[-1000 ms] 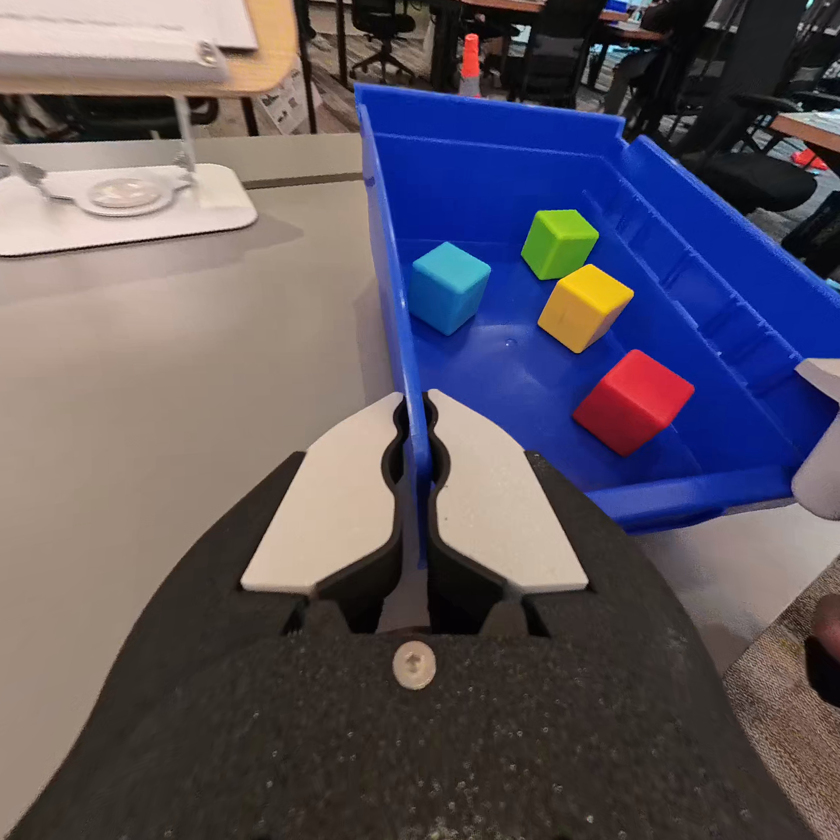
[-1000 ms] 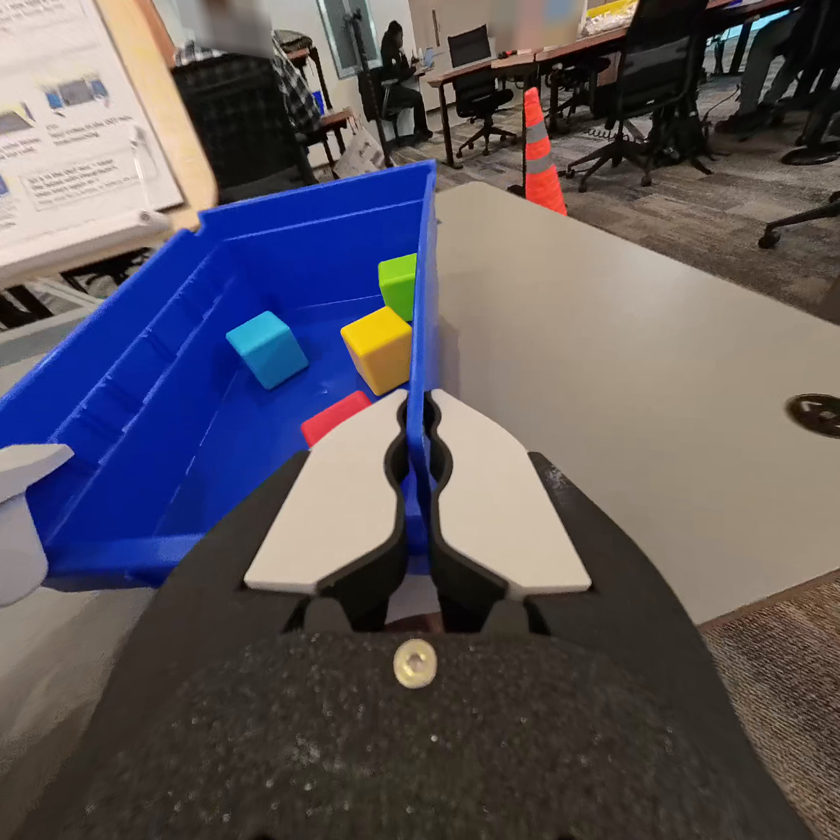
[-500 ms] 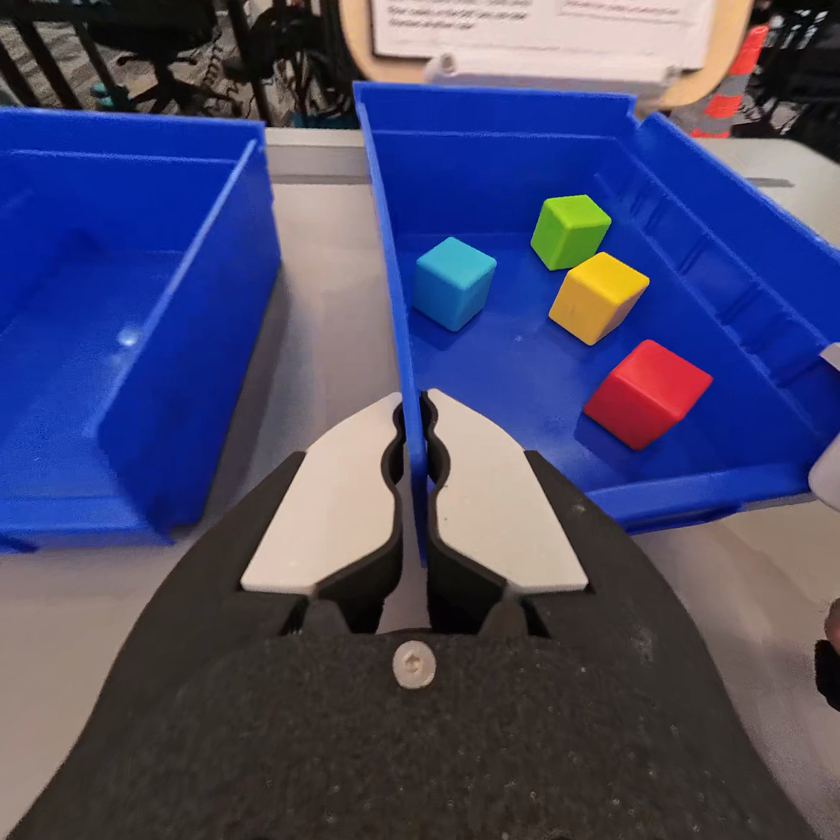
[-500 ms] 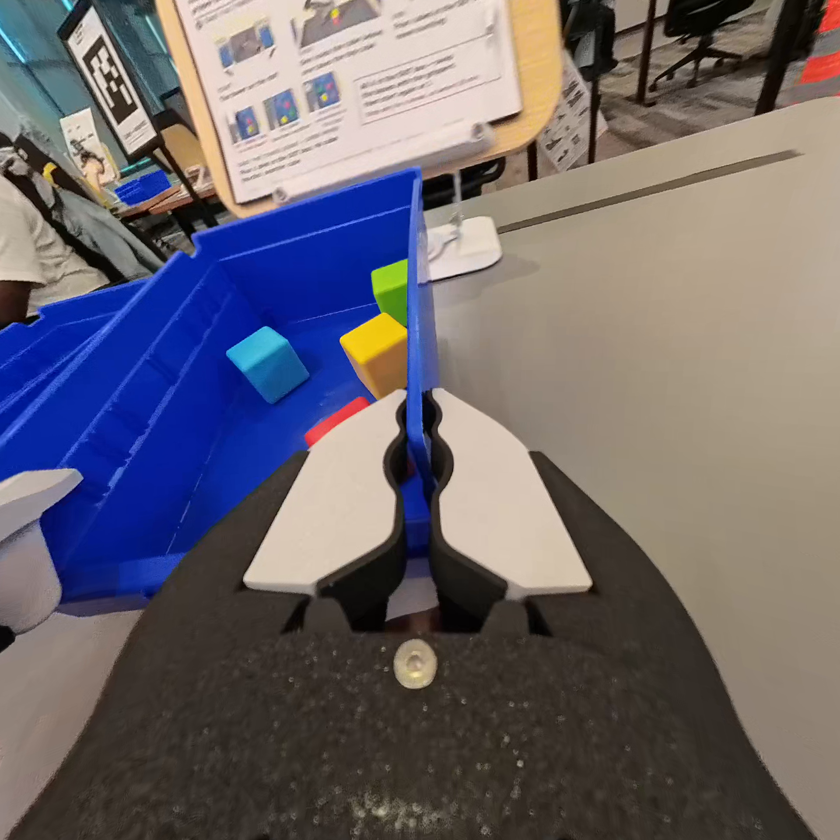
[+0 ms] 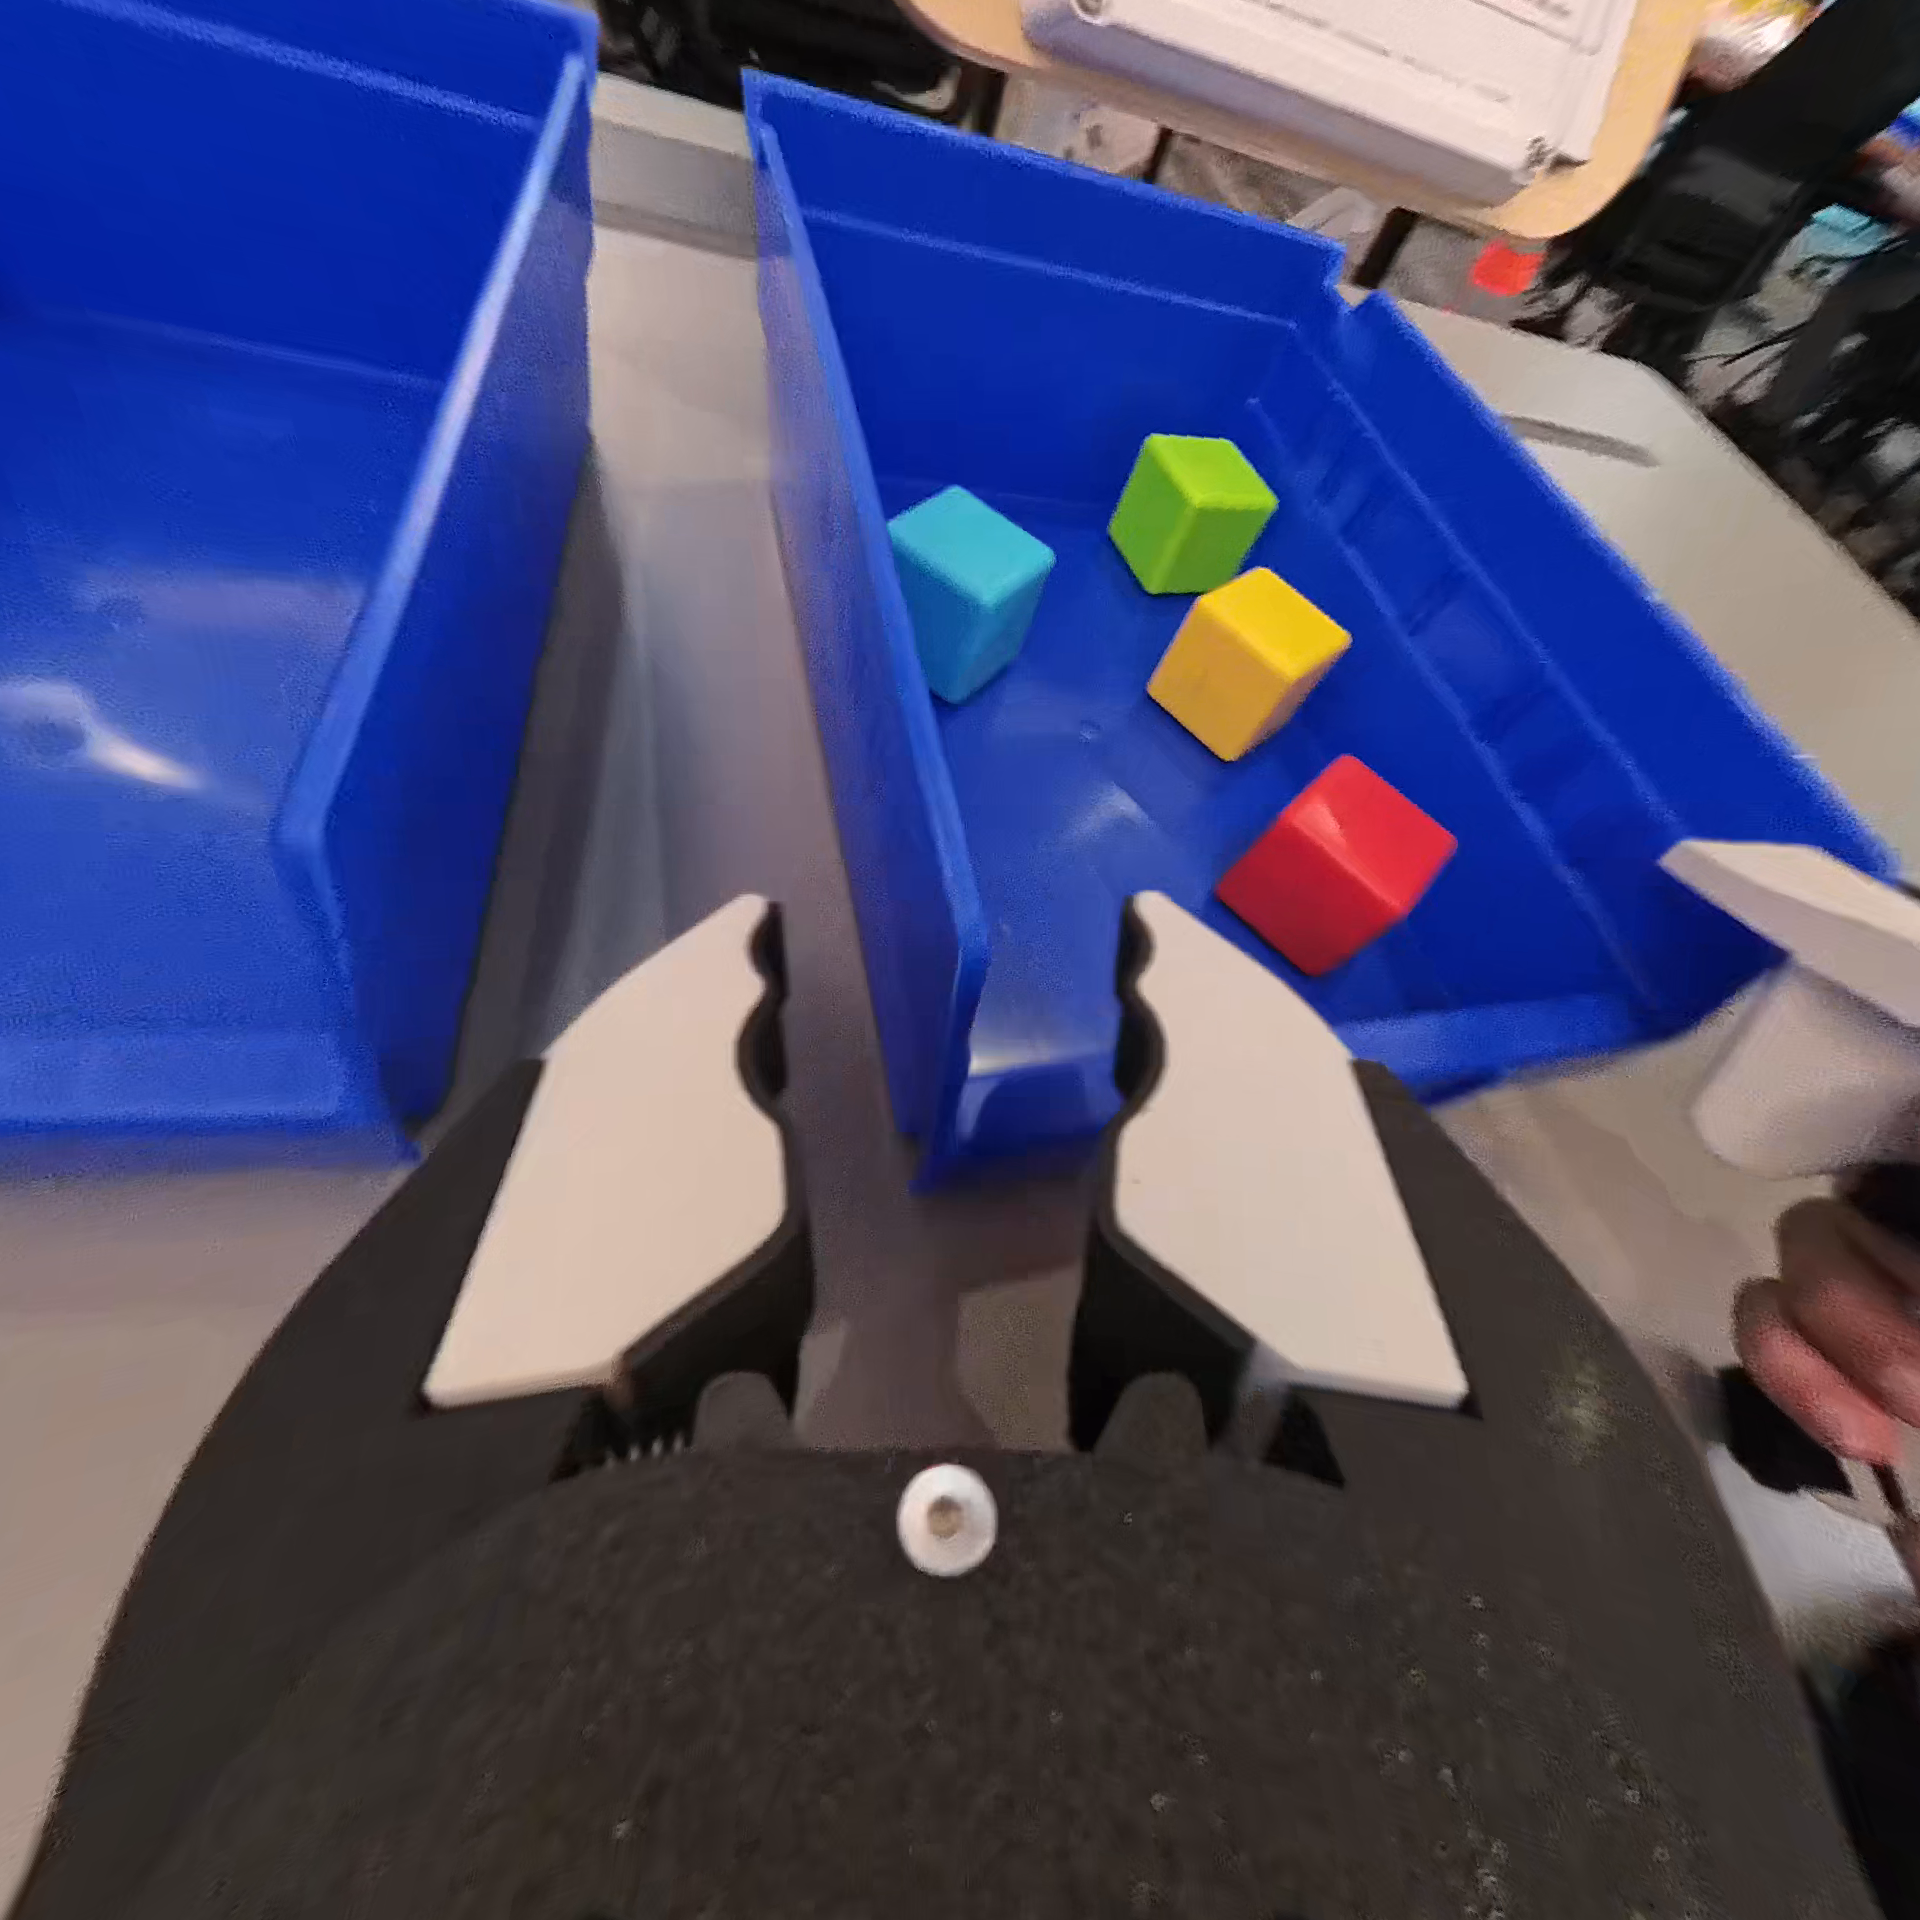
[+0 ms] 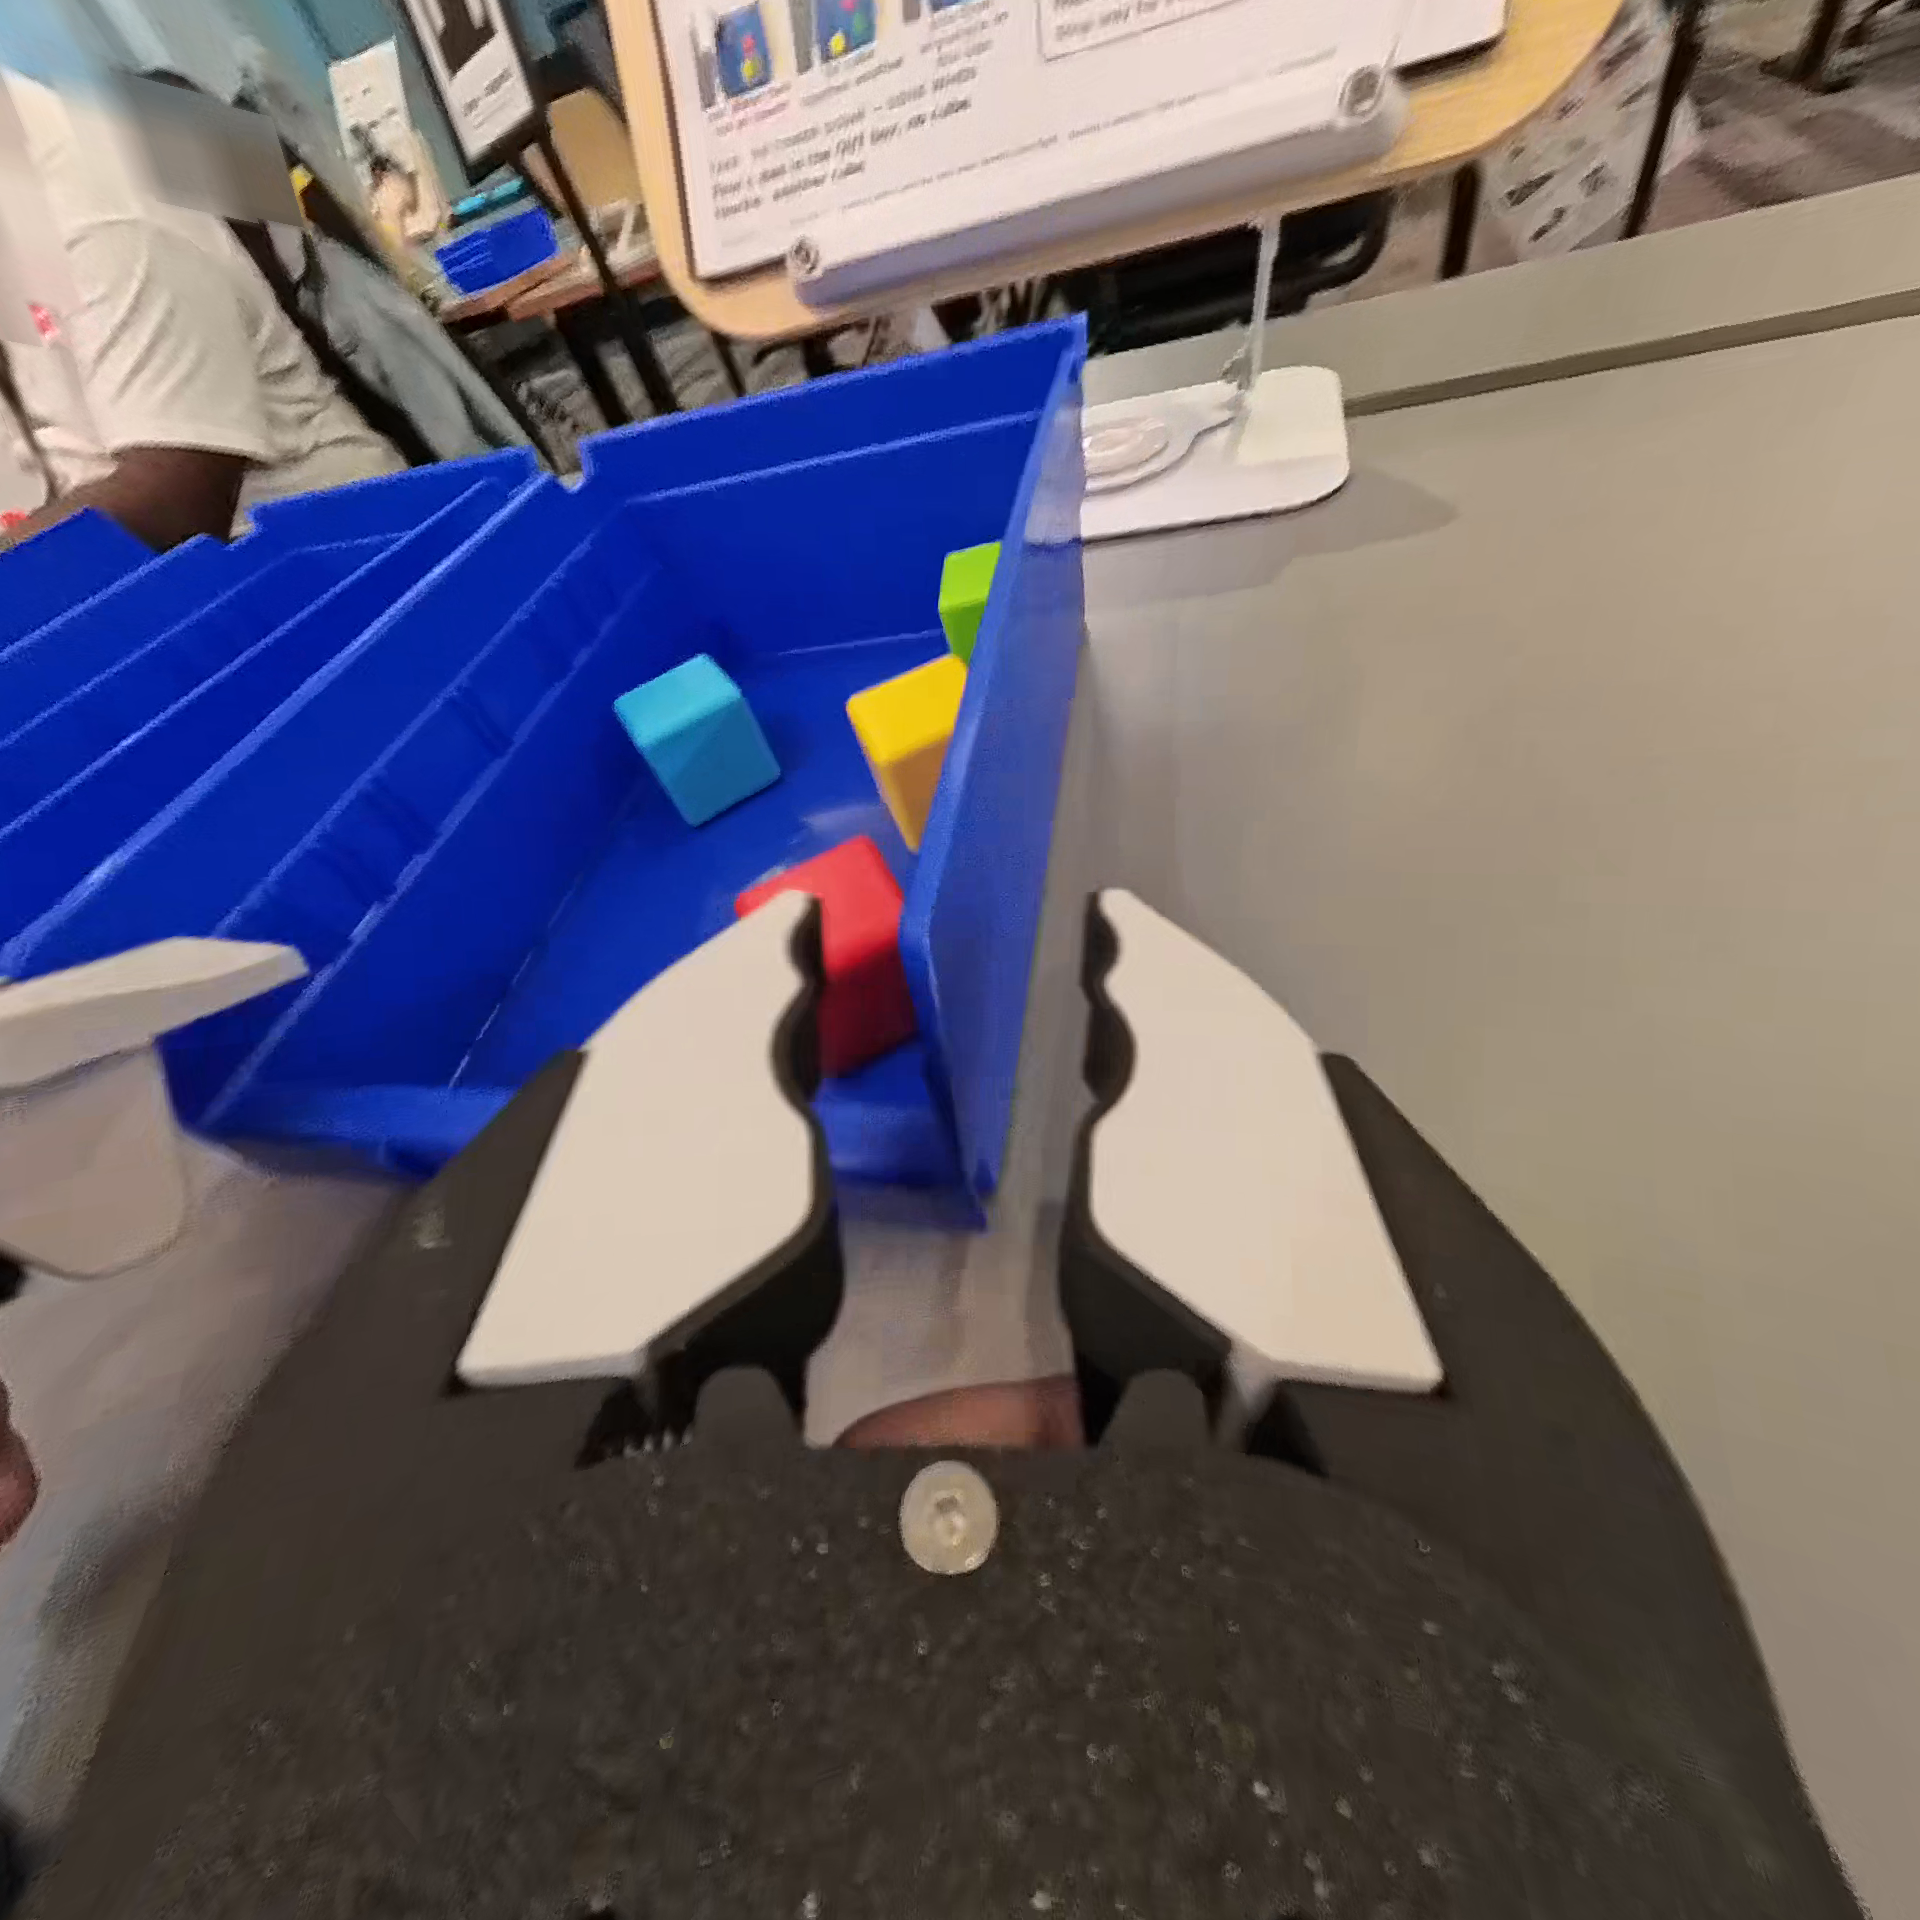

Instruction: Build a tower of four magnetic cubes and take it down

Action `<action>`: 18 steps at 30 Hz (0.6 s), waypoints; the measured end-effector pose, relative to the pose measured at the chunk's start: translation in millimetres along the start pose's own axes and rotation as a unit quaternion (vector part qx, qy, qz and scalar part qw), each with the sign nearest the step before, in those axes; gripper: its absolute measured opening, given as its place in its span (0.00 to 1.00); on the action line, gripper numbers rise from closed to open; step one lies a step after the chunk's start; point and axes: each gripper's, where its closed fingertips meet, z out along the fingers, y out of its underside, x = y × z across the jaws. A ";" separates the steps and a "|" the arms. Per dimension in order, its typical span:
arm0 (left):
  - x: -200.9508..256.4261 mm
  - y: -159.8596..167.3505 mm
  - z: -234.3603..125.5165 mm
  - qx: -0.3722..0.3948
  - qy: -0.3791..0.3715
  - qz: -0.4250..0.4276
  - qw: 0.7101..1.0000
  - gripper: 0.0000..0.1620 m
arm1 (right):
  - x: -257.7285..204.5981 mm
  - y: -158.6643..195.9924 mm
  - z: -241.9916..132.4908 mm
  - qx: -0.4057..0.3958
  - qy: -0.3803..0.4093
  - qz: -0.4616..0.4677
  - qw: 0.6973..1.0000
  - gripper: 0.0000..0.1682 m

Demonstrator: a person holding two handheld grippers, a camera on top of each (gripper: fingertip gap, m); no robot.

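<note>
While the blue bin (image 5: 1538,665) sits on the grey table (image 6: 1507,831), we see four cubes lying apart on its floor: cyan cube (image 5: 966,587), green cube (image 5: 1190,525), yellow cube (image 5: 1242,660), red cube (image 5: 1335,862). Our left gripper (image 5: 948,935) is spread around the bin's left wall, and our right gripper (image 6: 948,925) is spread around its right wall, neither pinching it.

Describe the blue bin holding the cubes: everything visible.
The blue bin looks like moulded glossy plastic, open-topped, with ribbed inner side walls and a low front lip. It sits upright on the grey table, beside a second blue bin with a gap between them. Four cubes lie loose on its floor. The left gripper and right gripper each straddle a side wall, jaws open, not clamping.
</note>
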 end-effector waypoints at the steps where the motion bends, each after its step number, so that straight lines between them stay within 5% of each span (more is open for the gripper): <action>1: -0.3 2.2 -9.4 -0.002 0.018 -0.016 1.000 0.31 | 3.3 2.1 -8.4 -0.007 -0.009 -0.001 1.000 0.32; 4: -34.1 -7.1 -50.8 0.039 0.011 -0.030 0.999 0.35 | 5.7 9.4 -44.0 -0.008 -0.067 -0.016 0.998 0.32; 9: -183.6 -38.1 -116.1 0.097 -0.160 -0.025 0.982 0.41 | 18.1 39.1 -99.7 0.020 -0.095 -0.074 0.992 0.28; 11: -234.6 -43.4 -117.1 0.074 -0.194 -0.020 0.978 0.46 | 19.3 39.7 -110.0 0.037 -0.092 -0.097 0.990 0.26; 14: -260.9 -51.1 -89.4 0.044 -0.145 -0.021 0.988 0.46 | 7.7 23.1 -116.3 0.060 -0.109 -0.138 0.983 0.26; 18: -284.3 -58.5 -55.9 0.034 -0.144 -0.038 0.988 0.36 | 2.1 27.5 -116.9 0.065 -0.109 -0.179 0.976 0.24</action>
